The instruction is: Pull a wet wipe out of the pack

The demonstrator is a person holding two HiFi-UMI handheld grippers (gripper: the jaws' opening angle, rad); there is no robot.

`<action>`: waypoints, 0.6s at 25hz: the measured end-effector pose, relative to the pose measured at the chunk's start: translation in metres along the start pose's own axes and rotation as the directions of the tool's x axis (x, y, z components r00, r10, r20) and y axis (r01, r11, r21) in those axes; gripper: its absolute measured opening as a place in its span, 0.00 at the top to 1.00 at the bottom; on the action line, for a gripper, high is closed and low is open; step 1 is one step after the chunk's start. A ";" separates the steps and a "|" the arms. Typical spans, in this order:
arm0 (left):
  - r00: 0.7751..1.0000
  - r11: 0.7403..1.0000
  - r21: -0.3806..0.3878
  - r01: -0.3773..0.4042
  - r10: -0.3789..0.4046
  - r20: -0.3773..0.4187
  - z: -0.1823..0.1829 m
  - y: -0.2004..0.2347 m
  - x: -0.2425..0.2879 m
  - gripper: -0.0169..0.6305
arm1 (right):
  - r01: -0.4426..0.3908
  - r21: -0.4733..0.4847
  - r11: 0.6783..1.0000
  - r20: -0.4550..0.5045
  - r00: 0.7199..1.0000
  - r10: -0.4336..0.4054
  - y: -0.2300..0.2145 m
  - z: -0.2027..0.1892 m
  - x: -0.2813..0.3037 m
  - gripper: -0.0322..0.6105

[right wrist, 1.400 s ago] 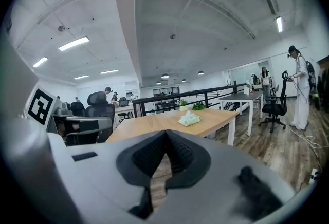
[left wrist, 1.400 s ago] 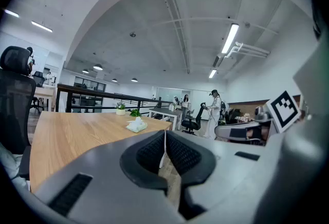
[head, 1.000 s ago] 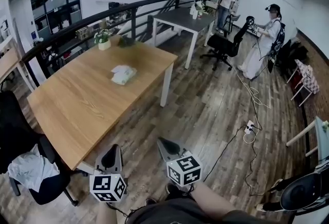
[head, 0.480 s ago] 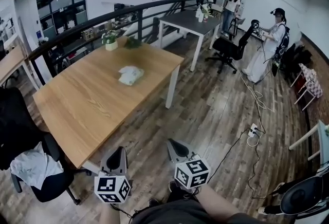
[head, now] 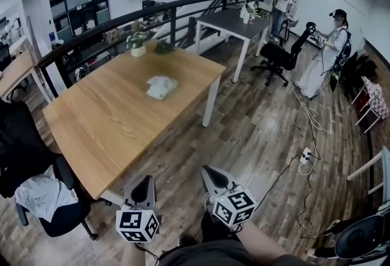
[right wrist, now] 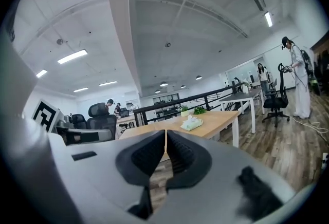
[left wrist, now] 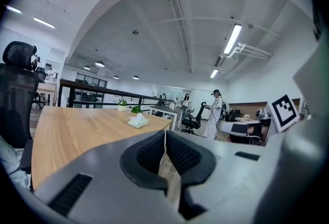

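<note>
The wet wipe pack [head: 161, 86], pale green with a white wipe at its top, lies toward the far end of the wooden table [head: 103, 130]. It shows small in the left gripper view [left wrist: 138, 122] and in the right gripper view [right wrist: 192, 124]. My left gripper [head: 146, 185] hangs low beside the table's near corner, shut with nothing between its jaws [left wrist: 165, 135]. My right gripper [head: 211, 174] is next to it over the floor, also shut and empty [right wrist: 165, 135]. Both are far from the pack.
A black office chair [head: 36, 179] with a white cloth on its seat stands at the table's left. A potted plant [head: 138, 45] sits at the far table edge by a black railing [head: 152, 11]. A person [head: 329, 54] stands by another chair and grey table [head: 234, 21]. Cables and a power strip [head: 306, 155] lie on the floor.
The view has shifted, so the table and pack sit slightly further right and lower in frame. Both grippers have drifted a little right and down; both stay shut.
</note>
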State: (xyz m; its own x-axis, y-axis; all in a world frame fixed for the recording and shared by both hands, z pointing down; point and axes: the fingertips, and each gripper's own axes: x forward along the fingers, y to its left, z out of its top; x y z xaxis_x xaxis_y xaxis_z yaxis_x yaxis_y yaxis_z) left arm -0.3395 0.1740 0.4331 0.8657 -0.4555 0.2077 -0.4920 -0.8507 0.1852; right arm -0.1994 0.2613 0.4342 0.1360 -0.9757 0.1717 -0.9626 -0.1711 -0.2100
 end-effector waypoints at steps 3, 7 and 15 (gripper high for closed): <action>1.000 1.000 -0.003 -0.008 0.008 -0.003 0.001 0.001 0.010 0.94 | 0.020 -0.016 1.000 -0.017 1.000 -0.021 -0.012 -0.001 0.010 0.91; 1.000 1.000 -0.001 -0.001 0.001 -0.005 0.004 0.000 0.032 0.94 | 0.039 0.002 0.999 -0.012 0.999 -0.039 -0.033 0.003 0.021 0.91; 1.000 1.000 0.020 -0.008 0.009 -0.012 0.016 -0.004 0.079 0.94 | 0.026 0.012 1.000 0.005 1.000 -0.026 -0.073 0.026 0.050 0.91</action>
State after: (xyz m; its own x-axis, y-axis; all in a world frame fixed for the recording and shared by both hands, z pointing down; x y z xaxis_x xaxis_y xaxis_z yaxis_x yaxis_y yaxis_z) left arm -0.2673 0.1372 0.4333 0.8603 -0.4596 0.2208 -0.4973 -0.8519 0.1644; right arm -0.1158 0.2211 0.4332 0.1620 -0.9717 0.1720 -0.9559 -0.1978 -0.2172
